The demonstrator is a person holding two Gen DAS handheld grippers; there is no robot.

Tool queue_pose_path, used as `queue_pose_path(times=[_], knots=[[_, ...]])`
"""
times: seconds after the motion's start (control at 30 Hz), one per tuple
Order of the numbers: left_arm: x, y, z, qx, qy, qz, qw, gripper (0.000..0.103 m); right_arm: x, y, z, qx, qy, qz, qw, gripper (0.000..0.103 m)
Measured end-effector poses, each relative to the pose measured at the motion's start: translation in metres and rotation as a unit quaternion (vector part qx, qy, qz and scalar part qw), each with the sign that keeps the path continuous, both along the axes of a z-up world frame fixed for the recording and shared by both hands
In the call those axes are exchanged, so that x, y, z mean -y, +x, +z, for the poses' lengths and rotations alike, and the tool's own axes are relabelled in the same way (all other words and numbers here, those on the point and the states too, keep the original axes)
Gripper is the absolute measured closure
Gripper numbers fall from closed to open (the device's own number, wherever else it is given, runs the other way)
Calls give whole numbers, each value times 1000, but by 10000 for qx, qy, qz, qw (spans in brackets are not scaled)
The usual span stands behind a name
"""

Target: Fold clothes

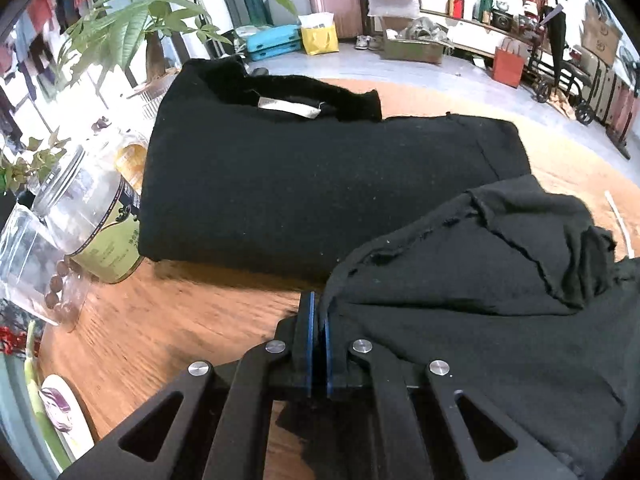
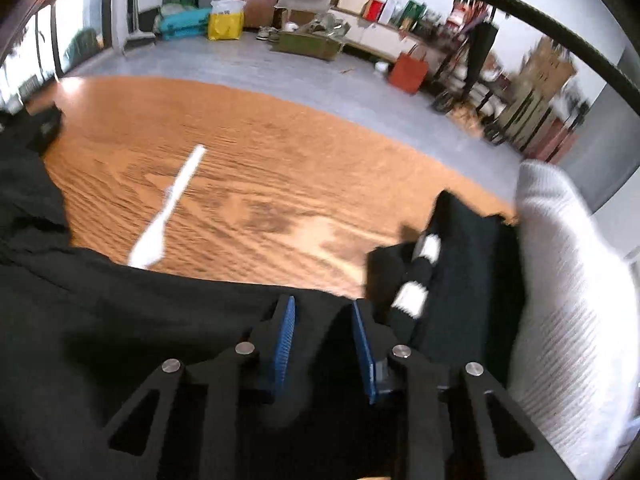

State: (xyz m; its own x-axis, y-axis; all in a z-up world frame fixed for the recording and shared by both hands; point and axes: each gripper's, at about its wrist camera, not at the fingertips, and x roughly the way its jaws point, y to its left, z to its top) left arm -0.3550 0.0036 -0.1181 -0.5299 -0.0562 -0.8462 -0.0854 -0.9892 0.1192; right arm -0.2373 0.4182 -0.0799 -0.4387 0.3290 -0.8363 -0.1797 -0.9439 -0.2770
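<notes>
- The left gripper [image 1: 319, 312] has its blue pads pressed together on a pinch of the loose black garment [image 1: 492, 280], which bunches up just to the right of the fingers.
- Beyond those fingers, a folded black garment [image 1: 312, 184] lies flat on the wooden table [image 1: 160, 320].
- Clear jars [image 1: 80, 208] stand to the left of it.
- The right gripper [image 2: 324, 320] has its fingers partly spread, with black cloth [image 2: 140, 320] lying between and under them; whether the pads press on it I cannot tell.
- Ahead and left of these fingers lies a white strip [image 2: 172, 200]; to their right is a white knit fabric [image 2: 568, 300].
</notes>
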Motion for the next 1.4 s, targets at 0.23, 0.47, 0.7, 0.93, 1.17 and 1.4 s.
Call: queue_pose_path(times=[0.23, 0.47, 0.7, 0.93, 1.17, 1.4], knots=[[21, 2, -7, 33, 133, 268, 9995, 94, -9, 5, -5, -16, 495, -394, 9980, 72], [38, 19, 29, -10, 774, 424, 9961, 50, 19, -7, 34, -281, -248, -353, 9987, 48], [15, 71, 78, -188, 1232, -285, 9918, 35, 107, -7, 79, -506, -1856, 1277, 9730, 36], [-29, 148, 23, 771, -201, -1199, 9896, 35, 165, 50, 39, 149, -273, 2096, 9773, 36], [0, 174, 1, 1290, -223, -978, 9866, 33, 77, 50, 10, 266, -796, 482, 9953, 29], [53, 187, -2, 1625, 214, -589, 9847, 17, 15, 40, 9, -36, -1374, -368, 9898, 15]])
